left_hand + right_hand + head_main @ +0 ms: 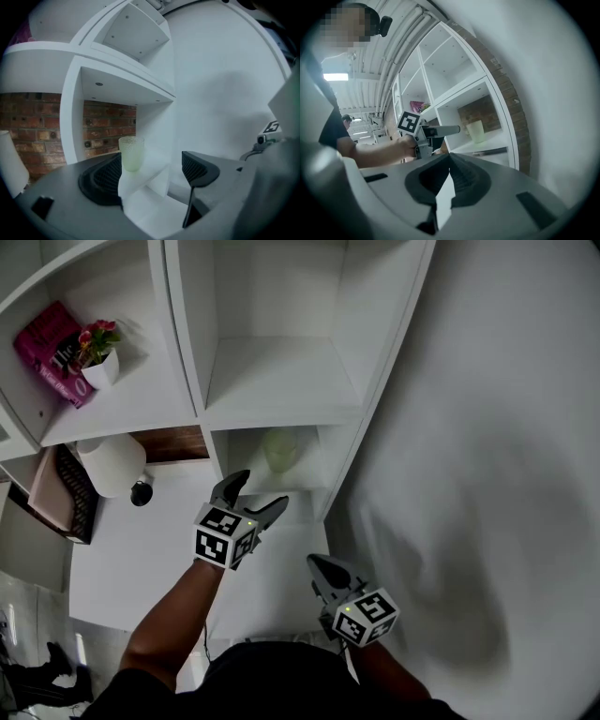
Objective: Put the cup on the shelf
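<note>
A pale green textured cup (pixel 280 448) stands upright on the floor of a lower compartment of the white shelf unit (pixel 281 381). My left gripper (pixel 260 490) hovers just in front of that compartment, open and holding nothing. In the left gripper view the cup (pixel 131 153) sits on the shelf board beyond the spread jaws of the left gripper (pixel 150 171), apart from both. My right gripper (pixel 317 566) hangs lower and nearer to me, shut and empty. The right gripper view shows the right gripper (pixel 449 168) with its jaws pressed together, and the cup (pixel 476 131) and left gripper (pixel 452 129) ahead.
A pink packet (pixel 52 352) and a small potted flower (pixel 99 354) occupy the upper left compartment. A white lampshade (pixel 112 465) stands left of the cup's compartment. Brick (pixel 103 126) backs the shelf. A plain white wall (pixel 487 427) runs along the right.
</note>
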